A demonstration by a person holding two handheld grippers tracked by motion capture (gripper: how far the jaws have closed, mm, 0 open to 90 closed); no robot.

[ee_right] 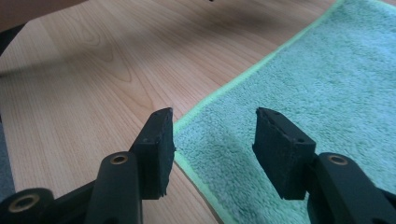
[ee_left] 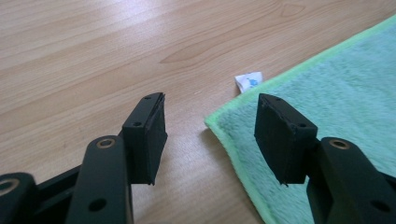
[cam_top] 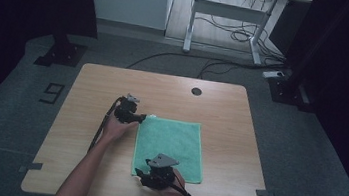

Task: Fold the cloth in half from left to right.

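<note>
With the green towel [cam_top: 170, 149] lying flat on the wooden table [cam_top: 93, 88], both the left gripper [ee_left: 210, 126] and right gripper [ee_right: 214, 135] stand spread wide over its left corners, so closing too high risks pinching air or snagging only the hem.

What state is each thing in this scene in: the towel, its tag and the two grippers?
Towel: spread flat on the table.
Tag: sticking out from the towel's corner edge.
Left gripper: open, fingers either side of the towel's corner.
Right gripper: open, fingers astride another corner.
</note>
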